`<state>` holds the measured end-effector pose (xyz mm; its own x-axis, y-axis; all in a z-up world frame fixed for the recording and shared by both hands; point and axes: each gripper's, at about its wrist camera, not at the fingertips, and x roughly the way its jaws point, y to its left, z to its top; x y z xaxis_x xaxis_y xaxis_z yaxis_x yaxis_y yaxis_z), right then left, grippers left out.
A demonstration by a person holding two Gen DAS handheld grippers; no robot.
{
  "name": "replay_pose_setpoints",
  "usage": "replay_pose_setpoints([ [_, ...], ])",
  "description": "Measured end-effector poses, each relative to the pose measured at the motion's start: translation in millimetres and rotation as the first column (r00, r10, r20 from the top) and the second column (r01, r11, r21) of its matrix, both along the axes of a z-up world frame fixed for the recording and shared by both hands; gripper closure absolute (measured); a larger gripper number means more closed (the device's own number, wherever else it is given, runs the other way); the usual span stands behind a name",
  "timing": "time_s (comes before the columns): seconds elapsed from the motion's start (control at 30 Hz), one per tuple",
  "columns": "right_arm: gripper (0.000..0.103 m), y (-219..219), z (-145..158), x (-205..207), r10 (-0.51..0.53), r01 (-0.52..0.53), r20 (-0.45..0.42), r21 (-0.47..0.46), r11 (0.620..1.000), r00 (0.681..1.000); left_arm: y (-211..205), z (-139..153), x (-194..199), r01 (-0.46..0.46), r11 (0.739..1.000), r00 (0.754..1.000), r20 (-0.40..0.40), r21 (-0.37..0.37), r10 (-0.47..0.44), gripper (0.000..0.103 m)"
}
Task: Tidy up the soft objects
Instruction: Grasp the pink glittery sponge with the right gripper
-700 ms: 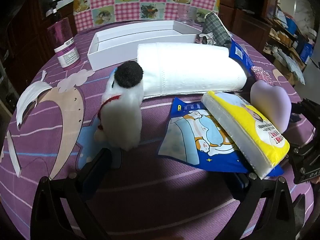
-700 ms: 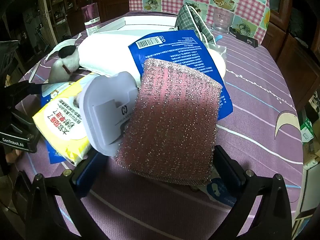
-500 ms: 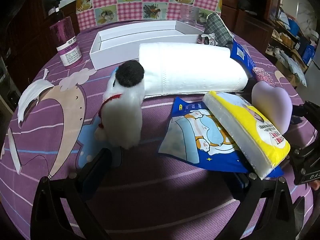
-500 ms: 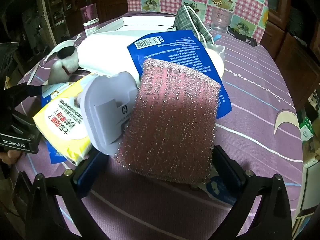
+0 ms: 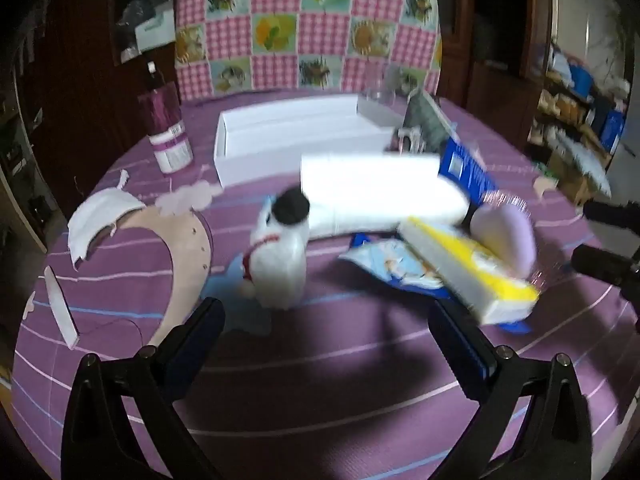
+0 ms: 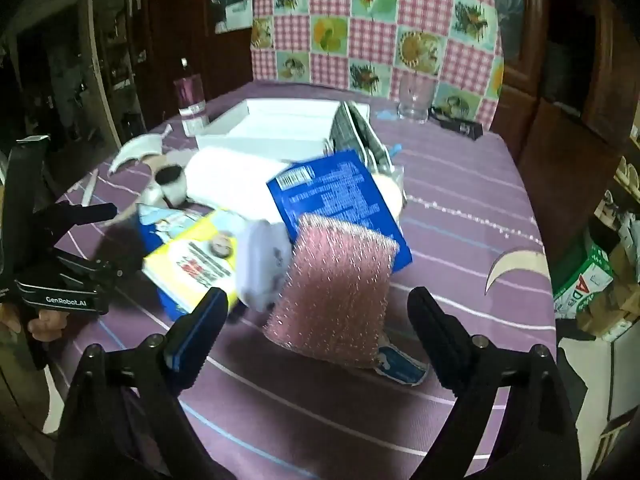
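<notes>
A pink glittery sponge (image 6: 336,296) leans on a lilac heart-shaped pad (image 6: 262,268) and a blue packet (image 6: 336,200). My right gripper (image 6: 318,300) is open, with the sponge in line with the gap between its fingers and neither pad touching it. Left of them lie a yellow tissue pack (image 6: 192,264) and a white paper roll (image 6: 228,176). In the left wrist view a white plush toy (image 5: 280,256) with a black head stands upright just beyond my open, empty left gripper (image 5: 326,316). The yellow tissue pack (image 5: 468,276) and lilac pad (image 5: 508,236) lie to its right.
A white open box (image 5: 296,136) sits at the back of the purple-clothed round table, a purple bottle (image 5: 166,132) to its left. A plaid pouch (image 6: 356,132) and a glass (image 6: 414,96) stand behind the pile. A chair with a chequered cover is behind the table.
Both grippers have drawn back and risen, so the objects look smaller and farther off. The sponge no longer fills the right gripper's gap. No object has shifted.
</notes>
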<state>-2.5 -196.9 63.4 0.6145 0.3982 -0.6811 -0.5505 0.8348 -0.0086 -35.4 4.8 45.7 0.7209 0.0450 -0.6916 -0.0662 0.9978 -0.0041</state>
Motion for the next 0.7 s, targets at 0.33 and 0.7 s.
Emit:
replay_pose_setpoints([
  [0.33,0.012,-3,6,-6,-0.124,0.1,0.156,0.153,0.983,0.98,-8,19,-1,-0.036,0.999,0.978,0.204,0.01,0.033,0.0],
  [0.7,0.012,3,-22,-16,-0.072,0.051,0.176,0.12,0.991,0.982,5,3,6,-0.056,0.998,0.978,0.197,-0.028,0.061,0.0],
])
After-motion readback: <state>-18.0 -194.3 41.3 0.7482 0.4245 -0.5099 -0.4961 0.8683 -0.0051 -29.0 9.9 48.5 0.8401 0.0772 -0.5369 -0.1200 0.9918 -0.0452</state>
